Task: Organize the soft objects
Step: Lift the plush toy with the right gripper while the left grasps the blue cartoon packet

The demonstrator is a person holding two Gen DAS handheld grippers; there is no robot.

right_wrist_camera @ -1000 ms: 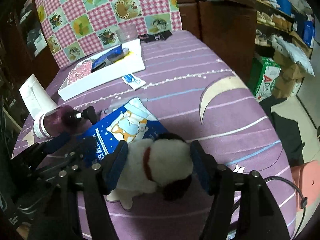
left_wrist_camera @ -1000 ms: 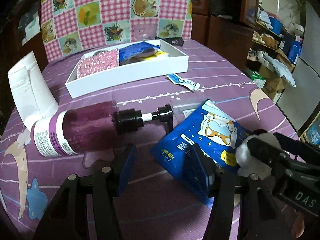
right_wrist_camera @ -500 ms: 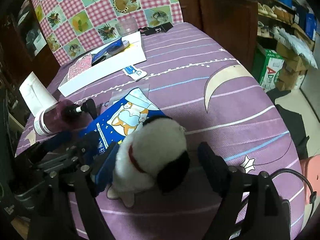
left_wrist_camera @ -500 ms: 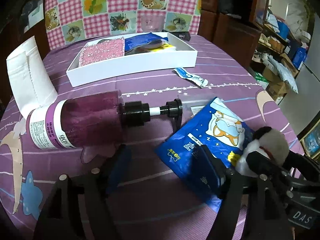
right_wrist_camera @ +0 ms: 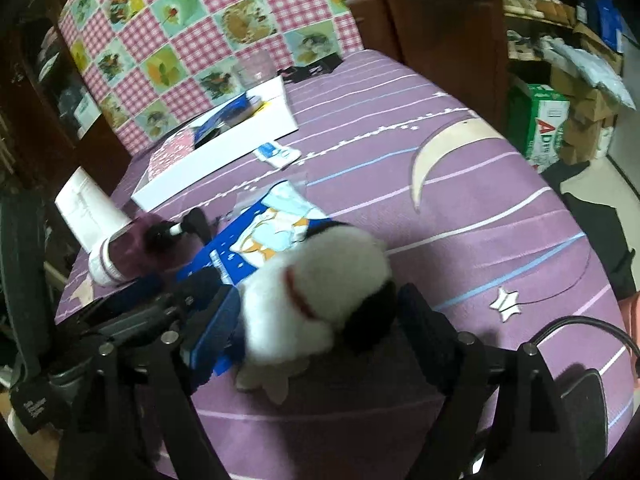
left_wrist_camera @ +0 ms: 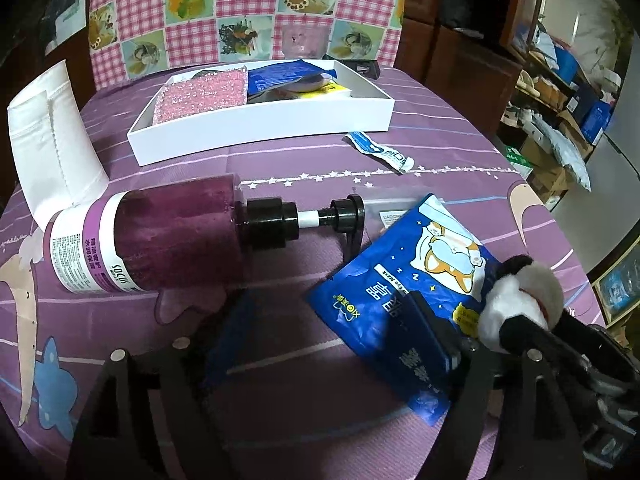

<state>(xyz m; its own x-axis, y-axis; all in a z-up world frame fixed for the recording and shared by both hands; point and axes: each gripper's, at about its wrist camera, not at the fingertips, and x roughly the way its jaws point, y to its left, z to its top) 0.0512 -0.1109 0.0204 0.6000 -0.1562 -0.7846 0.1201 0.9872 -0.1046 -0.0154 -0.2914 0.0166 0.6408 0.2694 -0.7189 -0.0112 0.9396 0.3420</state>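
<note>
A white and black plush toy [right_wrist_camera: 316, 292] sits on the purple tablecloth between the fingers of my right gripper [right_wrist_camera: 318, 306], which is open; the toy leans toward the left finger. Part of it rests on a blue eye-mask packet [left_wrist_camera: 420, 280]. My left gripper [left_wrist_camera: 330, 320] is open and its jaws are opening; the packet's near corner lies between them and the right finger [left_wrist_camera: 424, 320] is over the packet. The plush [left_wrist_camera: 520, 300] shows at the right of the left wrist view. A white tray [left_wrist_camera: 260, 128] at the back holds a pink glittery pad [left_wrist_camera: 200, 92] and a blue packet [left_wrist_camera: 280, 76].
A purple pump bottle [left_wrist_camera: 160, 240] lies on its side left of the eye-mask packet. Behind it lies a white fabric piece [left_wrist_camera: 52, 132]. A small blue sachet [left_wrist_camera: 378, 148] lies by the tray. A chequered chair back [left_wrist_camera: 240, 12] stands behind the table; boxes clutter the floor at the right.
Both grippers' jaws have spread wider. The right fingers came off the plush, which now leans left. The left gripper's view has shifted slightly.
</note>
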